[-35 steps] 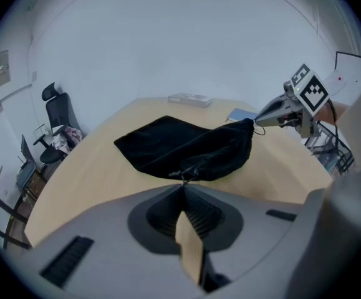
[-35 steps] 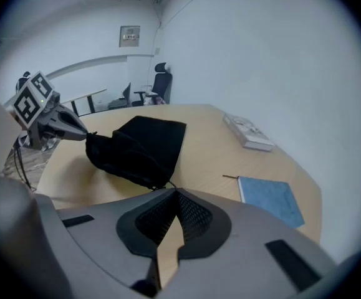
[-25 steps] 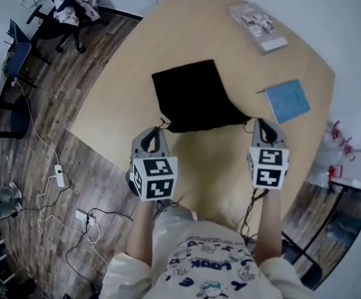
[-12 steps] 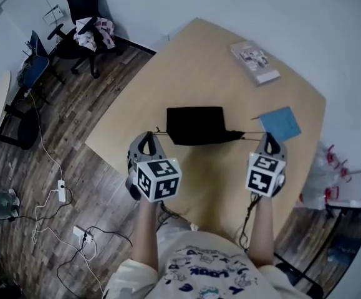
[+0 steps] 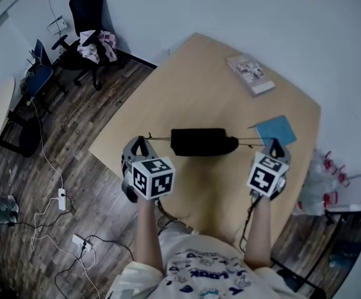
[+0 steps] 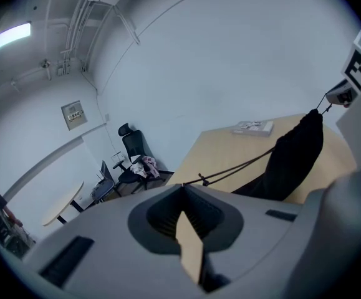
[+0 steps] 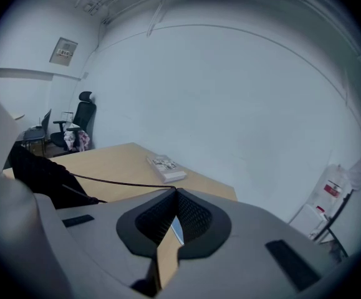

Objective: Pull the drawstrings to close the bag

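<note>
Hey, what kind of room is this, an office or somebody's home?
Most likely an office or lab workroom: a black swivel office chair by plain white walls, a large wooden table, and a power strip with loose cables on the floor.

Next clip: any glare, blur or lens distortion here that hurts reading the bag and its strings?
Head view: fisheye bends the table edges; the black bag is a detail-less dark patch. Left gripper view: round dark vignette, ceiling light blown out at upper left. Right gripper view: same vignette, flat bluish light, yet the drawstring reads crisp against the table.
</note>
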`<state>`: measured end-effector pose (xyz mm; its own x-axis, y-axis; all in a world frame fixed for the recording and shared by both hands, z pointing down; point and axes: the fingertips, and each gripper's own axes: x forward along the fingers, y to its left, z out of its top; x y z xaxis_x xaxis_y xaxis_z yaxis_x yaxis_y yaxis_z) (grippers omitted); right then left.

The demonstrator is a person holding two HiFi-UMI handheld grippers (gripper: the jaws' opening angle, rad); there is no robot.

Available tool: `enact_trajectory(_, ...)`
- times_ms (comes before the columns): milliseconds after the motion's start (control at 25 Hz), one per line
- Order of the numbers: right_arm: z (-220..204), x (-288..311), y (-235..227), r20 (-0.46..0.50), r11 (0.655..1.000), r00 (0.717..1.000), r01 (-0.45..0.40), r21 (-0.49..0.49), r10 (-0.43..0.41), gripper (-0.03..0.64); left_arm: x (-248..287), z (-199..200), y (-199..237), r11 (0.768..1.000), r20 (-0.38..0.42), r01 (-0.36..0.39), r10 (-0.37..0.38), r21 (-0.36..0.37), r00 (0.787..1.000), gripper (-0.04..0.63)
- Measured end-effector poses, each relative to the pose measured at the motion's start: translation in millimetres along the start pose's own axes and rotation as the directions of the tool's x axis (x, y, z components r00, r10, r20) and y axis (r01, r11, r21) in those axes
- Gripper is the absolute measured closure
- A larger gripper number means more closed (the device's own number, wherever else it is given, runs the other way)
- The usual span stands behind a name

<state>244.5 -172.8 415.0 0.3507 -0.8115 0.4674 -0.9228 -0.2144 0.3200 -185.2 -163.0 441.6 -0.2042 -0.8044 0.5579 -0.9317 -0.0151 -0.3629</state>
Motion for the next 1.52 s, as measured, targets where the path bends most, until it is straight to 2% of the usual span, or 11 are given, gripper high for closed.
enact_trajectory(320, 4, 2, -24, 0.019, 0.997, 0.997, 0.070, 0.040, -0.071, 0.615, 3, -3, 24, 0.996, -0.023, -0.049, 0.048, -0.075, 0.999, 0.589)
enact_trajectory(440, 7, 1, -34, 0.026, 0.994, 0.995, 0.090, 0.056, -0.092, 0.615, 2, -2, 38, 0.992, -0.025, -0.098, 0.097, -0.075, 0.995, 0.592)
enact_trajectory(720, 14, 4, -40, 0.043, 0.995, 0.995, 0.083, 0.058, -0.086, 0.615, 3, 1, 43, 0.985, -0.013, -0.088, 0.087, -0.151, 0.996, 0.594)
enact_trajectory(880, 14, 4, -44, 0.043, 0.994, 0.995, 0.088, 0.071, -0.091, 0.615, 7, -6, 50, 0.975, -0.032, -0.080, 0.075, -0.206, 0.997, 0.594)
enact_trajectory(1320, 13, 7, -66, 0.054, 0.981, 0.986, 0.150, 0.125, -0.158, 0.614, 12, -4, 70, 0.965, -0.049, -0.125, 0.117, -0.229, 0.992, 0.592)
enact_trajectory(1520, 12, 7, -71, 0.051, 0.978, 0.985, 0.154, 0.142, -0.163, 0.614, 12, -4, 69, 0.963, -0.046, -0.104, 0.095, -0.248, 0.994, 0.592)
